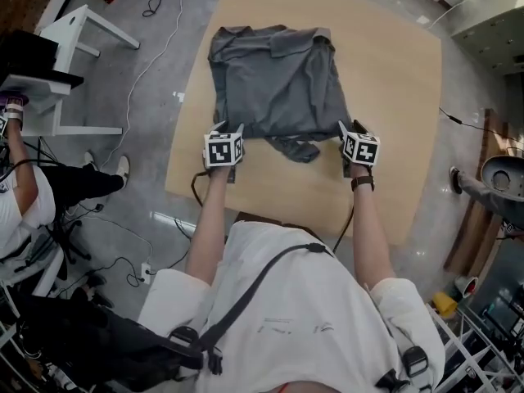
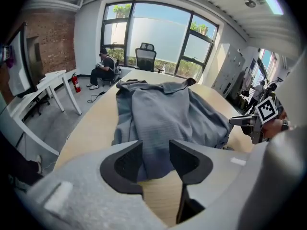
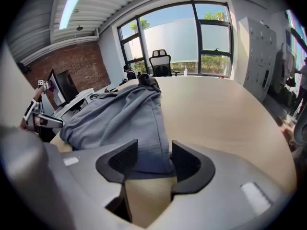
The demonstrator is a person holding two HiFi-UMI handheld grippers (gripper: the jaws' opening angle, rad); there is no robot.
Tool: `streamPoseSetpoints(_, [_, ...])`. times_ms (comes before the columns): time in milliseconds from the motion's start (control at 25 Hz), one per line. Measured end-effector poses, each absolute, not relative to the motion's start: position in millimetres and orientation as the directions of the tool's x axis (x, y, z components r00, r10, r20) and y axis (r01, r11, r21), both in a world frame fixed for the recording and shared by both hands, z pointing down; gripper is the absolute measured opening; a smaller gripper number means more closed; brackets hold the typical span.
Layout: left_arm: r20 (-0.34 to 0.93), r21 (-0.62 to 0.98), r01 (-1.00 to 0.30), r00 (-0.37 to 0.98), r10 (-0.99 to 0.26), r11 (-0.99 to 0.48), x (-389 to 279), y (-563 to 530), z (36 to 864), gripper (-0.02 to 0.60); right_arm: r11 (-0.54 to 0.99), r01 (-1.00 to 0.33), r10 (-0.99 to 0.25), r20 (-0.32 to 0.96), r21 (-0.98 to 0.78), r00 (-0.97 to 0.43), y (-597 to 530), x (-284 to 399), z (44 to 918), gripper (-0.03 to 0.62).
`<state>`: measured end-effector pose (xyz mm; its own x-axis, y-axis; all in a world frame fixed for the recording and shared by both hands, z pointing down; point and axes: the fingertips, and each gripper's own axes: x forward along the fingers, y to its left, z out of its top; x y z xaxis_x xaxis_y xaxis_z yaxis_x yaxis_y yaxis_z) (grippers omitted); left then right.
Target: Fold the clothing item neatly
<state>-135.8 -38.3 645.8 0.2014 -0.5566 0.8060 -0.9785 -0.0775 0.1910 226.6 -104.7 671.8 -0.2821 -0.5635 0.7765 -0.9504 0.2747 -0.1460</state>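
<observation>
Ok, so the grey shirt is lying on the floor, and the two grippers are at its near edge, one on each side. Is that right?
Not quite. The grey shirt lies on the light wooden table, not the floor, as the head view shows. The rest is right: the left gripper and the right gripper are at its near edge, one on each side.

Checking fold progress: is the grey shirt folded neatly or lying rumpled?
Rumpled, not neatly folded: the grey polo shirt lies bunched on the table, a loose flap poking out at its near edge.
</observation>
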Motion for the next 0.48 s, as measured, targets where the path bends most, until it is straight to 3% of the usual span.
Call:
streamPoseSetpoints(160, [0.843, 0.224, -0.973, 0.224, -0.489, -0.059, -135, -22, 677, 0.181, 0.256, -0.95, -0.526, 0.799, -0.178, -0.291, -97, 227, 690, 0.2])
streamPoseSetpoints(200, [0.848, 0.233, -0.971, 0.23, -0.477, -0.054, -132, -18, 685, 0.166, 0.255, -0.95, -0.523, 0.801, -0.178, -0.29, -95, 226, 693, 0.182])
streamPoseSetpoints(320, [0.844, 0.237, -0.97, 0.236, -0.481, -0.06, -122, -8, 690, 0.027, 0.253, -0.954, -0.529, 0.804, -0.158, -0.273, -87, 227, 691, 0.094])
streamPoseSetpoints(480, [0.825, 0.283, -0.955, 0.288, -0.486, -0.085, -108, 3, 686, 0.018, 0.275, -0.944, -0.518, 0.799, -0.183, -0.306, -58, 224, 692, 0.052])
